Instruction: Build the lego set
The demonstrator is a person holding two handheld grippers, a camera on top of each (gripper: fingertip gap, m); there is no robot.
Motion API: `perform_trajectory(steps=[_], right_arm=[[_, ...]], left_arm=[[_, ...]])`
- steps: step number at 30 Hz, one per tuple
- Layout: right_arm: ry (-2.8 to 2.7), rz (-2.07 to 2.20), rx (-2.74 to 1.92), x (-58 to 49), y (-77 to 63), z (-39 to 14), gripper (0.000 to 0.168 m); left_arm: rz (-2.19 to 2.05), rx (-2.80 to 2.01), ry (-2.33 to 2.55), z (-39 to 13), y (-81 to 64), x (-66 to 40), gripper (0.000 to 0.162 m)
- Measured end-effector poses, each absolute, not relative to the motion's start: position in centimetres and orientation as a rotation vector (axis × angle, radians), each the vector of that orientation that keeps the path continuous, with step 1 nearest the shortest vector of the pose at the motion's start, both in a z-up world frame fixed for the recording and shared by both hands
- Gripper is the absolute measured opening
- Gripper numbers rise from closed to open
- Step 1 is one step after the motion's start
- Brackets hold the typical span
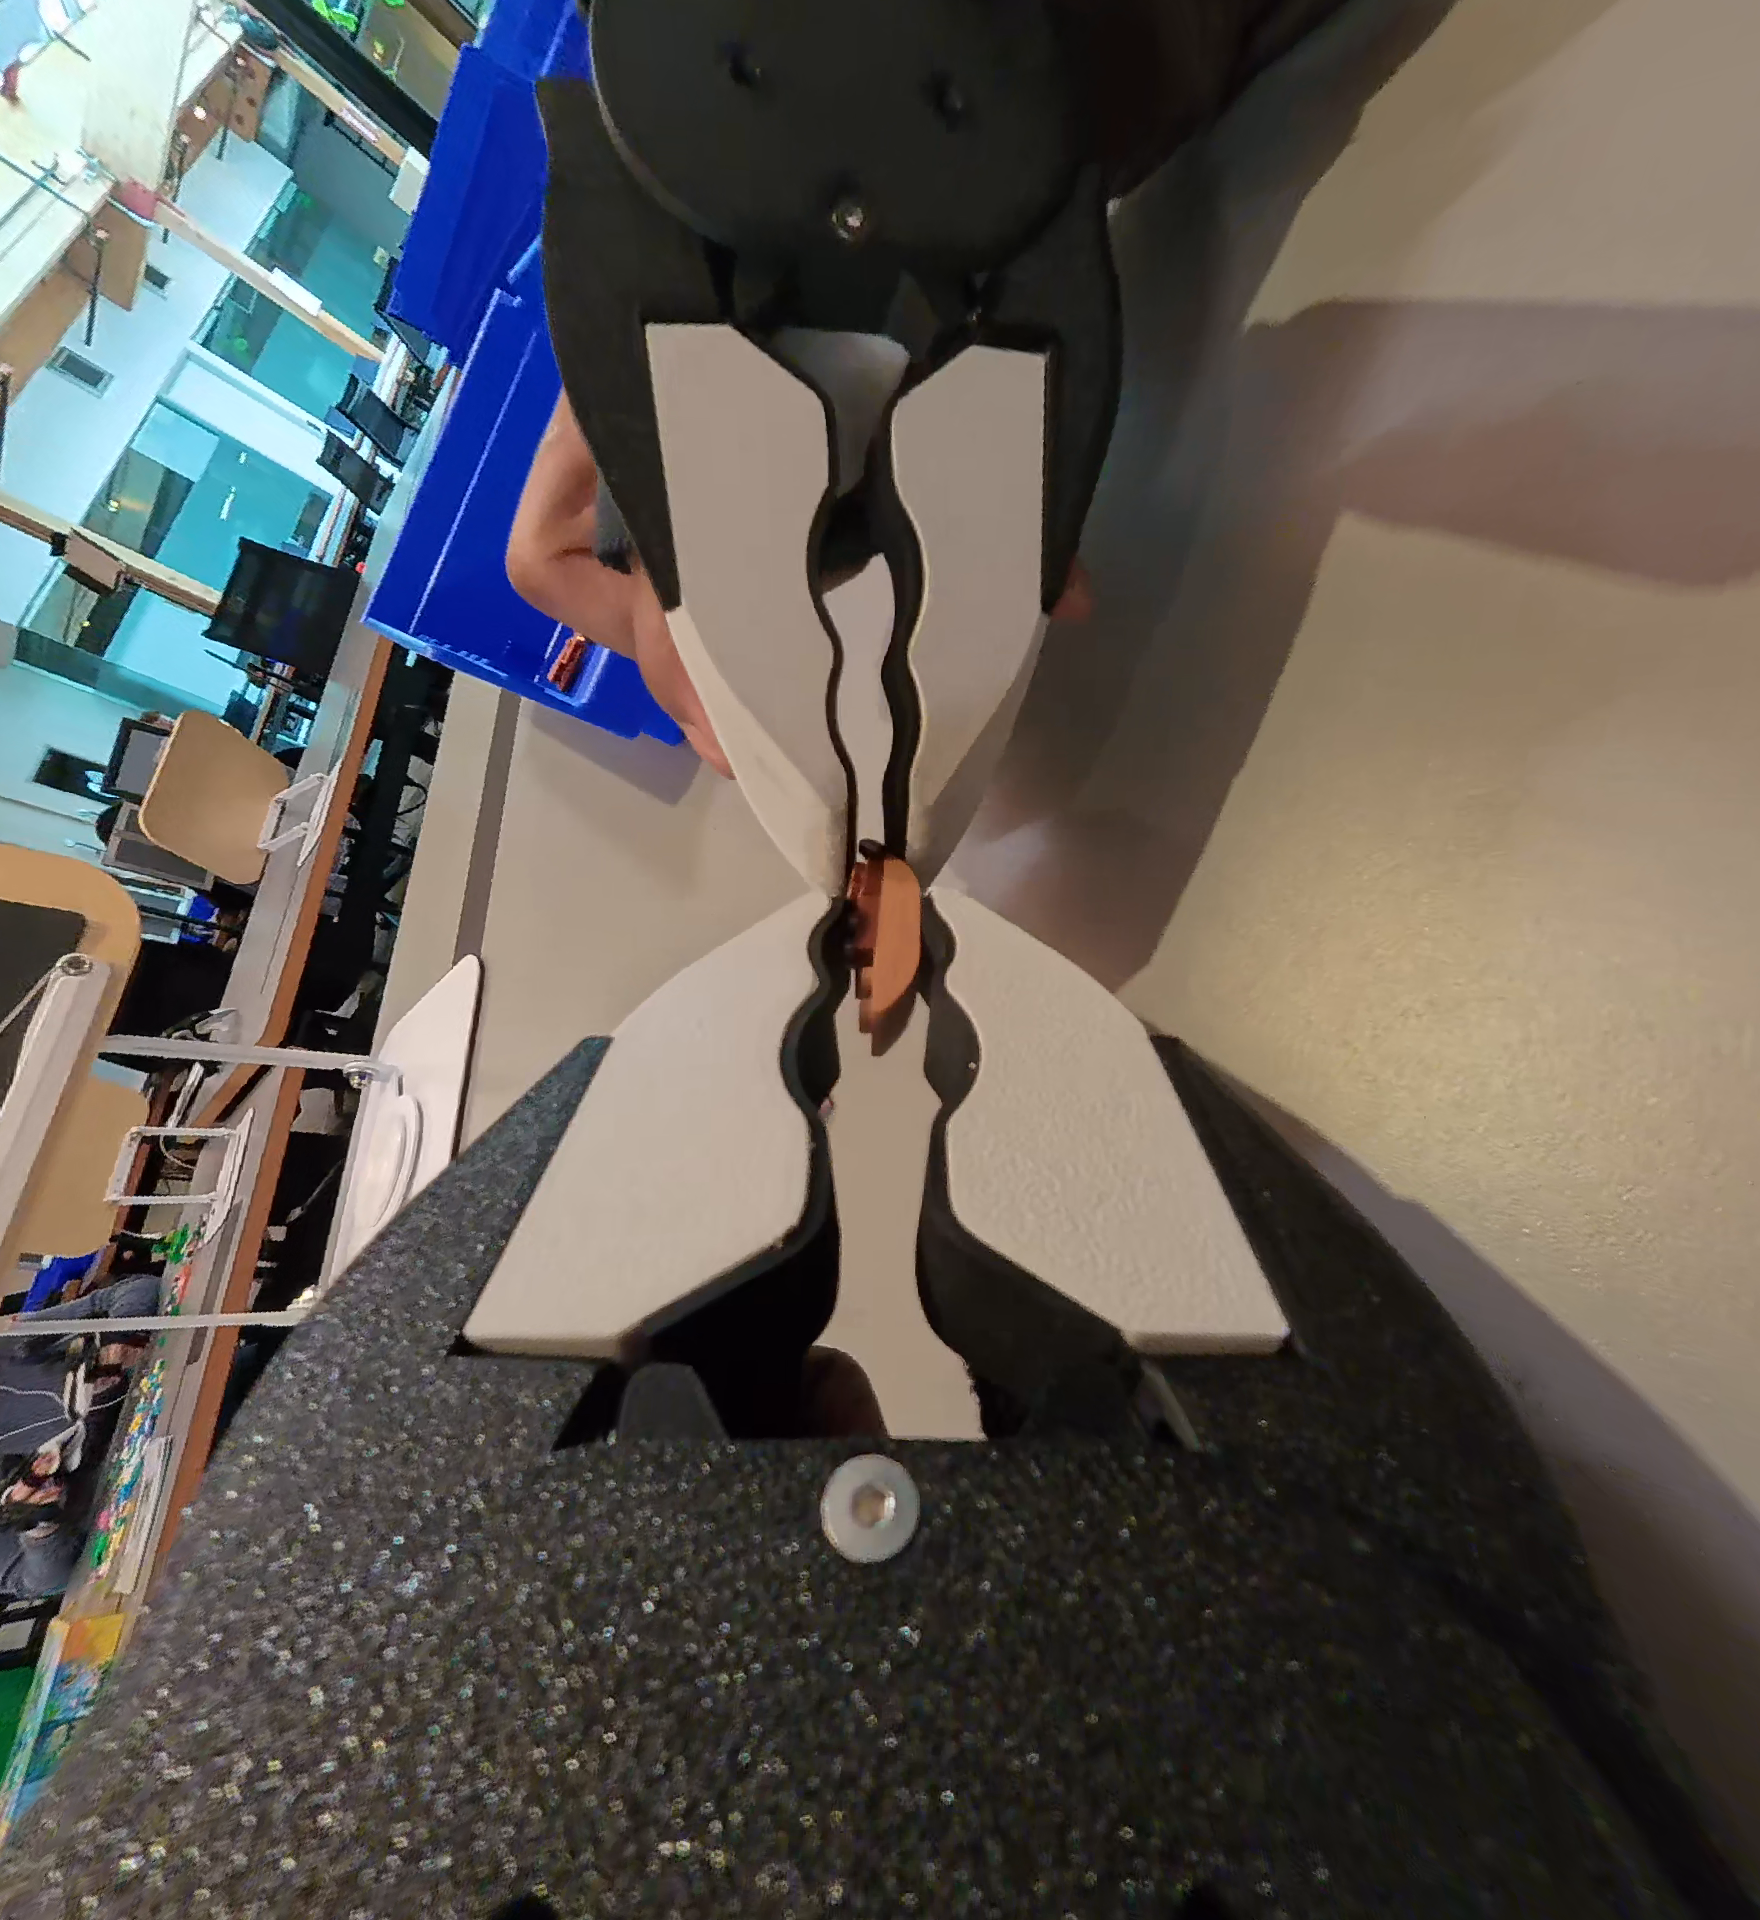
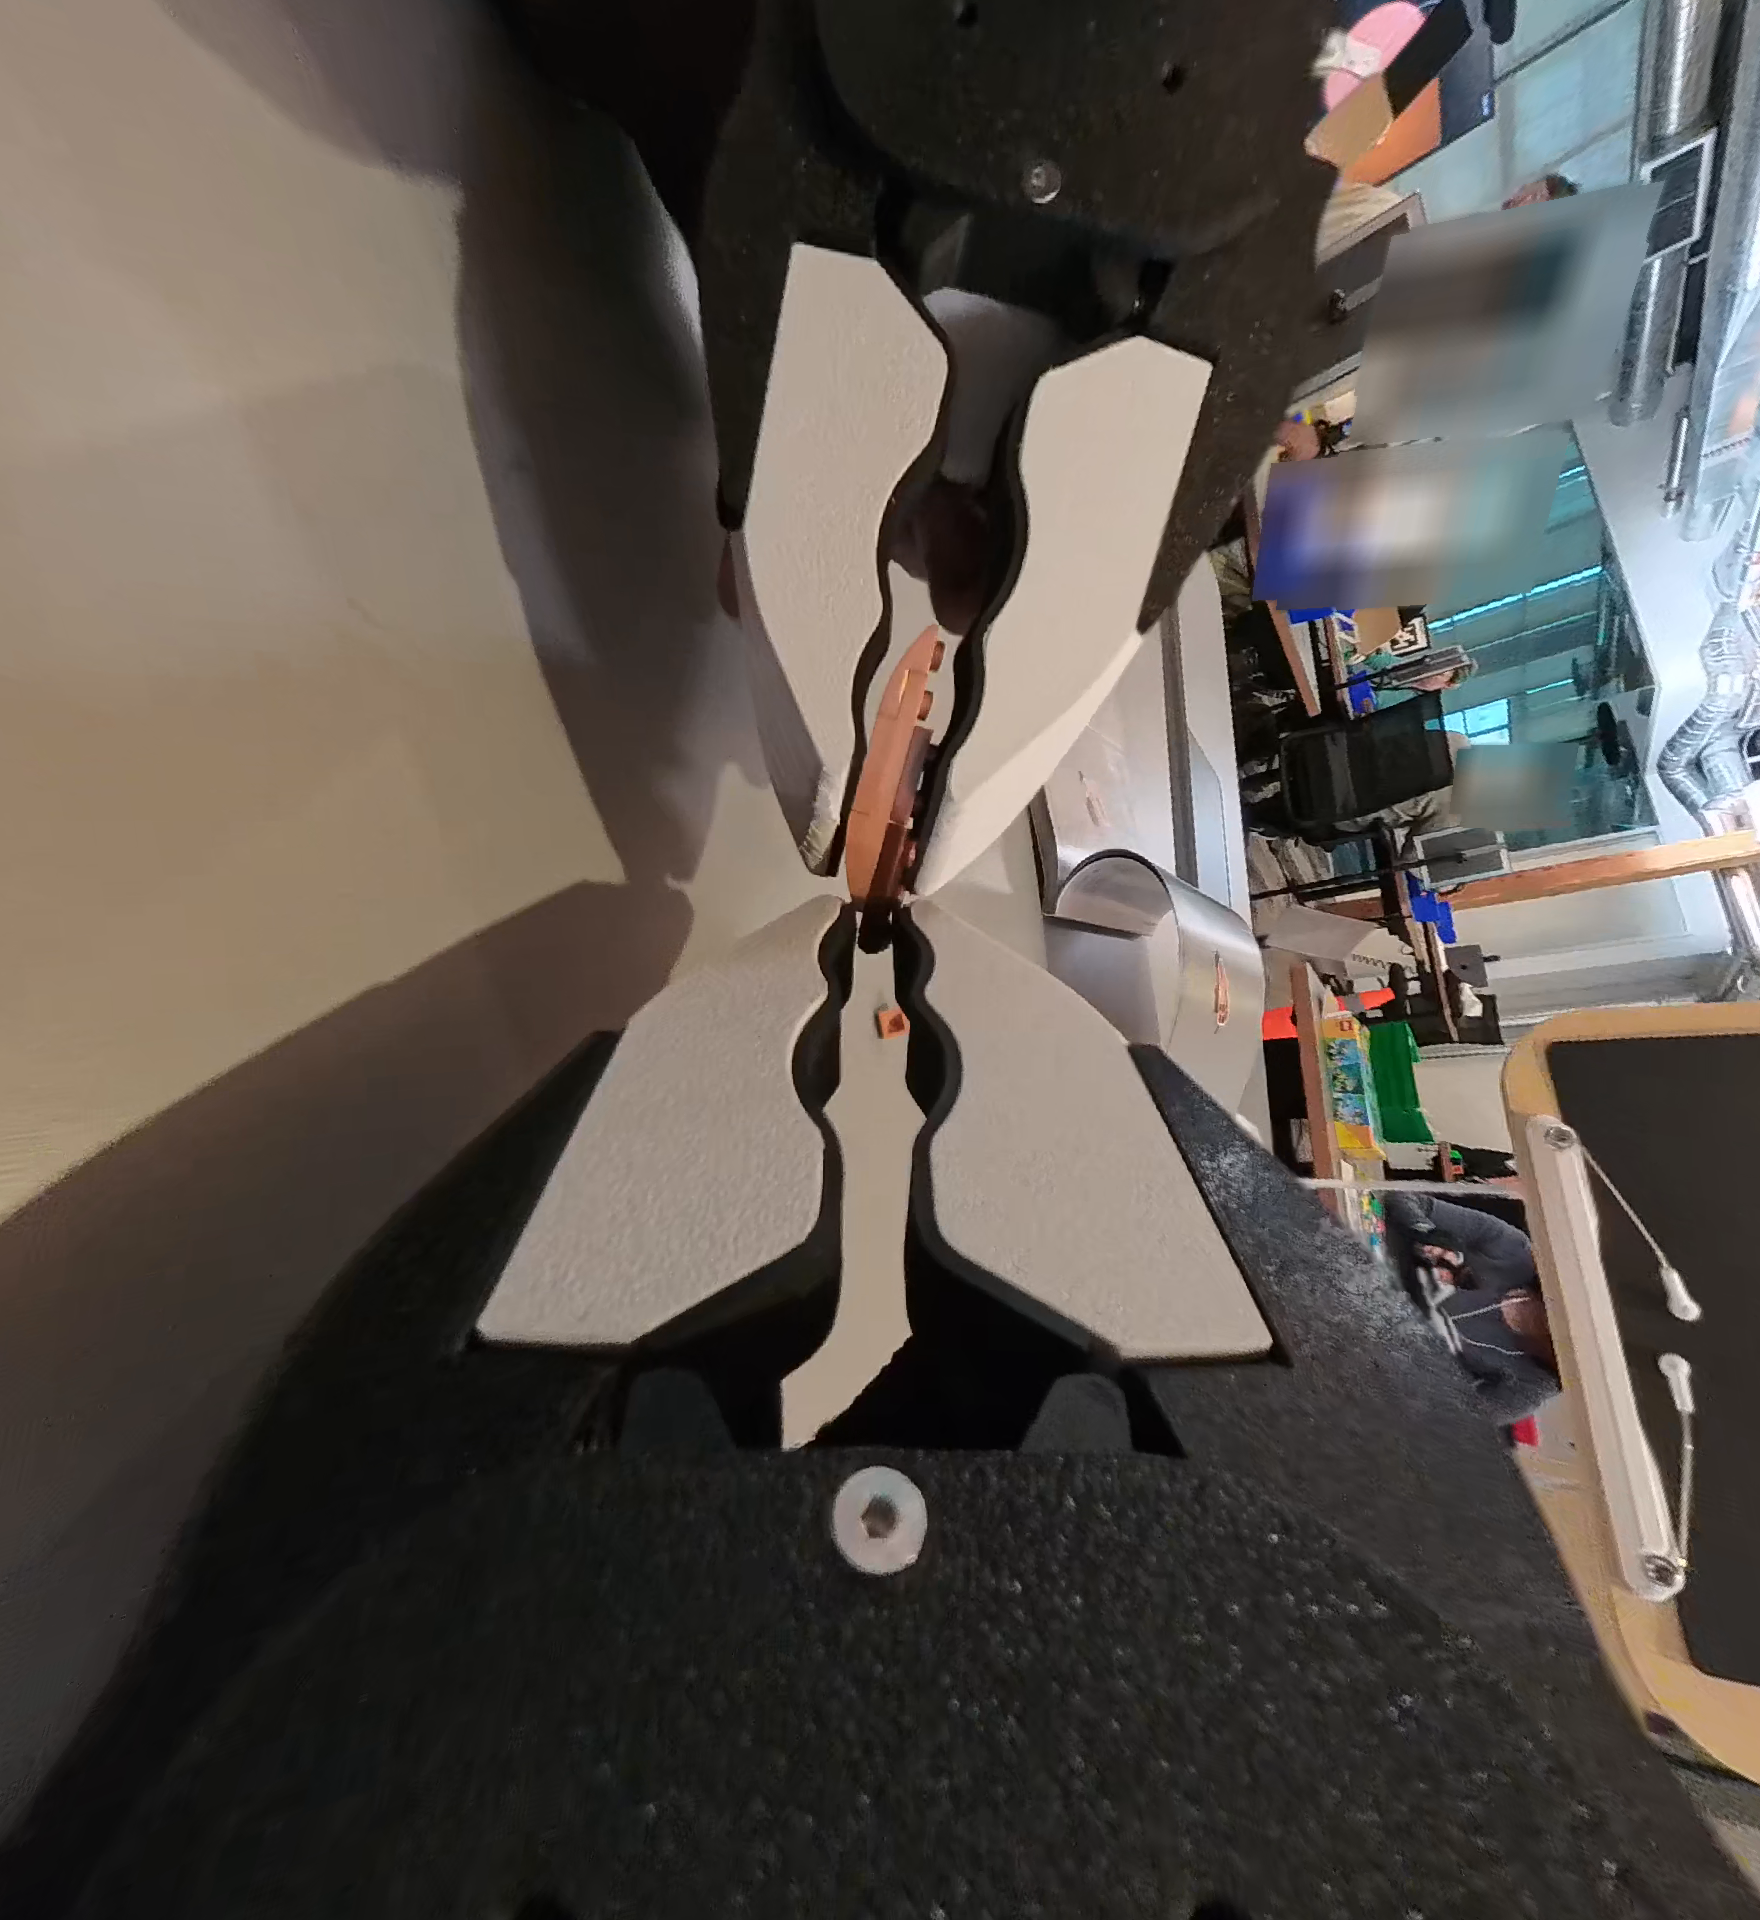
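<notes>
Meeting tip to tip above the pale table [image 1: 1478, 935], the two grippers face each other head-on, and the whole action sits in that tiny gap. The left gripper [image 1: 881, 935] has its white fingers [image 1: 710, 1091] drawn close together, and a brown lego piece [image 1: 886, 951], rounded along one edge with studs on its flat side, stands on edge right at the fingertips, pinched there. The right gripper [image 1: 876, 831] comes in from the opposite side, its tips pressing onto the top end of that same piece. From the right wrist view the picture flips: the right gripper [image 2: 876, 914] has its fingers [image 2: 710, 1101] nearly together, nipping the near end of the brown lego piece [image 2: 881, 774], while most of the piece runs onward between the fingers of the left gripper [image 2: 871, 831] opposite. So both are clamped on the one piece, each at its own end, with the piece bridging them. A small brown brick [image 2: 891, 1023] lies on the table, seen through the slot between the right gripper's fingers, well apart from the held piece. A blue bin [image 1: 502, 436] sits on the table off to one side behind the right gripper, with another brown part [image 1: 566, 661] resting at its lip. A person's fingers [image 1: 585, 561] wrap the right gripper's body.
</notes>
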State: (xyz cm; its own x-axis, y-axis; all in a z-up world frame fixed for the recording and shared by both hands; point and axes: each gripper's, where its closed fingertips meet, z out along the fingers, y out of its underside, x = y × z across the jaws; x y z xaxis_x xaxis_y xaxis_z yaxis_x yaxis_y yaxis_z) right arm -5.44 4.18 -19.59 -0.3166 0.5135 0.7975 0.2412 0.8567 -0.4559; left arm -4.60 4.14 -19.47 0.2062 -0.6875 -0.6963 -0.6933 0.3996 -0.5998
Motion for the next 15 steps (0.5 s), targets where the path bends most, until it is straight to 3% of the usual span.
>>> perform_trajectory(steps=[10,15], right_arm=[[-1.877,0.336,-0.564,-5.51,4.30,-19.21,0.017],[-1.868,0.336,-0.566,-5.56,4.37,-19.17,0.010]], left_arm=[[-0.098,-1.301,1.399,-18.69,4.38,-4.74,0.013],[-0.123,-1.316,1.405,-18.94,4.25,-4.62,0.013]])
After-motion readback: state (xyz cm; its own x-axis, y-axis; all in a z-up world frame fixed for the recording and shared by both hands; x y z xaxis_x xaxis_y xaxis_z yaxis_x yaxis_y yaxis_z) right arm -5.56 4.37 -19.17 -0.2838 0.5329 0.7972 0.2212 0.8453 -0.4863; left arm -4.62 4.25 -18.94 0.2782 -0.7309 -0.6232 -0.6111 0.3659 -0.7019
